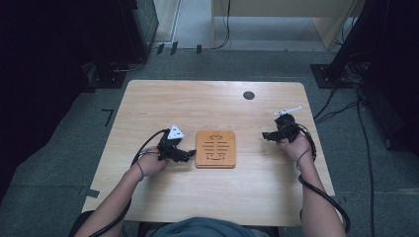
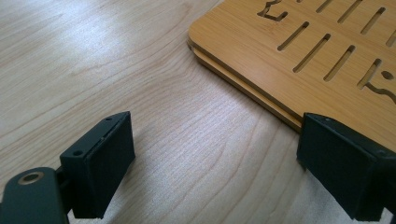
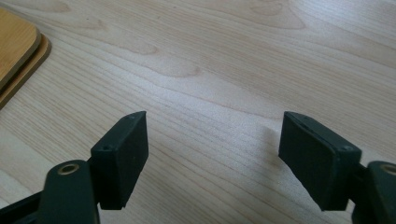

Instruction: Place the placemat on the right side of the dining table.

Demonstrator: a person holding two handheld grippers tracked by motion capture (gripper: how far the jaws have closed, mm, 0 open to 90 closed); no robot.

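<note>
Your left hand-held gripper (image 1: 187,155) sits low beside the wooden board (image 1: 215,148), jaws apart; your right hand-held gripper (image 1: 267,135), also spread, hovers over bare bench (image 1: 163,98). Up close, the board's slots (image 2: 322,46) show.

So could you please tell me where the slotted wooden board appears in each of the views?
High view: wooden board at table centre, between both tools.
Left gripper view: upper right, reaching the right jaw.
Right gripper view: rounded corner at upper left edge.
Shared landmark: the pale wooden table.
</note>
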